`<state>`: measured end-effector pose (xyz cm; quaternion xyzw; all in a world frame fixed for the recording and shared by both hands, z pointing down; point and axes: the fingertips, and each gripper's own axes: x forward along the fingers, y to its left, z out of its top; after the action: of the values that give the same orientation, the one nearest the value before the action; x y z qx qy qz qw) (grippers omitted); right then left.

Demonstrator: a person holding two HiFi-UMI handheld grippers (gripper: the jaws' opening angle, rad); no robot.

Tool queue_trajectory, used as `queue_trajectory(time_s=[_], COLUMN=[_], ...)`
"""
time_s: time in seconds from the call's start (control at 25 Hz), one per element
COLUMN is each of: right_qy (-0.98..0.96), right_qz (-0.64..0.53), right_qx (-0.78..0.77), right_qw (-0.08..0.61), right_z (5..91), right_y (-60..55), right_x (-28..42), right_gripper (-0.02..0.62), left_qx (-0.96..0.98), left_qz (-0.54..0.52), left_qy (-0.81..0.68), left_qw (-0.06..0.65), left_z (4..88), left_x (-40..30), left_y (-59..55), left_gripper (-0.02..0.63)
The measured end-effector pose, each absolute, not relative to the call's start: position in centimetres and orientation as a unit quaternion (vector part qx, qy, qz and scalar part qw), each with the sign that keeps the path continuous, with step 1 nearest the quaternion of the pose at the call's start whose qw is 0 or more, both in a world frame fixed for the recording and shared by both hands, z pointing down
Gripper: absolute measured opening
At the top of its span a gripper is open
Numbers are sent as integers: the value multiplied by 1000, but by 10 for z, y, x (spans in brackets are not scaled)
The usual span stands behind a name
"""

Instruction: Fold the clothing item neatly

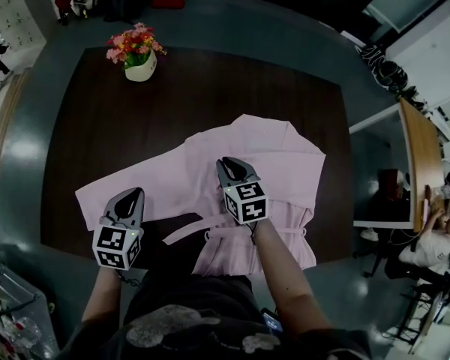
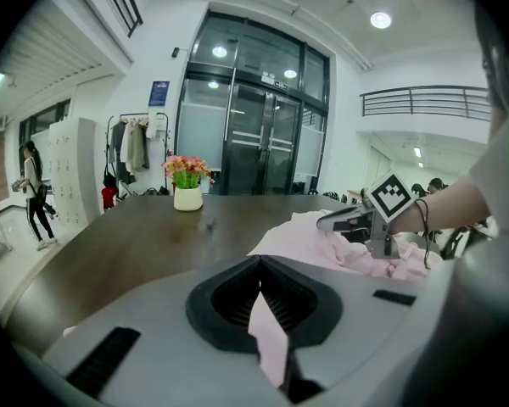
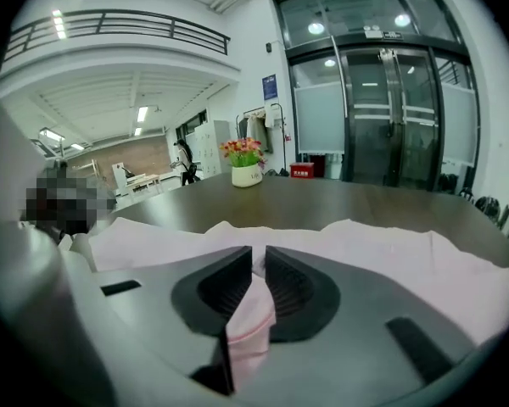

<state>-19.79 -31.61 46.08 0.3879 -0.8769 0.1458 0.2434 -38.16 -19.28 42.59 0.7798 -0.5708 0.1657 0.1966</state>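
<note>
Item: pink garment (image 1: pixel 277 163), spread on the dark bench (image 1: pixel 210 88), nearer its front edge than its far one.

Left claw (image 1: pixel 133 197): jaws together, pinching a fold of the pink cloth at the garment's left end, by the bench's front edge. From the head we cannot see the pinch, since the claw's own body covers it. The left gripper view shows the cloth caught between the ribbed pads (image 2: pixel 276 303).

Right claw (image 1: pixel 229 165): jaws clamped on a fold near the middle of the garment. The right gripper view shows the pink cloth squeezed between the pads (image 3: pixel 237 291).

Hidden or unclear: the garment's front part hangs over the bench edge below the right forearm (image 1: pixel 281 276), and we lose its lower end against the person's dark top. A narrow pink strip (image 1: pixel 195 227) trails to the left. We cannot tell what kind of garment it is.

Open room: bare bench top shows beyond the garment and to its left. A flower pot (image 1: pixel 140 62) stands near the far left corner, well apart from the cloth.
</note>
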Motion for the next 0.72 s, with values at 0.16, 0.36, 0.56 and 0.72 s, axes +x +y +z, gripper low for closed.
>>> queue_trajectory(time_s=[0.16,0.36,0.56,0.72], right_qy=[-871,-854,-829,-838], right_qz=[154,155,186,197], right_qx=[423,474,491,455], right_qw=[198,152,190,228], right_z=[444,420,443,465], right_y=[-318,-304,-289,-283], right_x=[-197,-177,-163,-179], right_gripper=[31,64,69,69], left_qx=[783,787,794,803], left_qz=[165,161,159,151], left_qy=[-566,-562,-551,-539], left_qw=[199,200,202,206], left_z=[429,431,434,436], left_x=[-394,-404,-400,-390], left_y=[-199,-205,-210,-209], left_gripper=[11,11,11,11])
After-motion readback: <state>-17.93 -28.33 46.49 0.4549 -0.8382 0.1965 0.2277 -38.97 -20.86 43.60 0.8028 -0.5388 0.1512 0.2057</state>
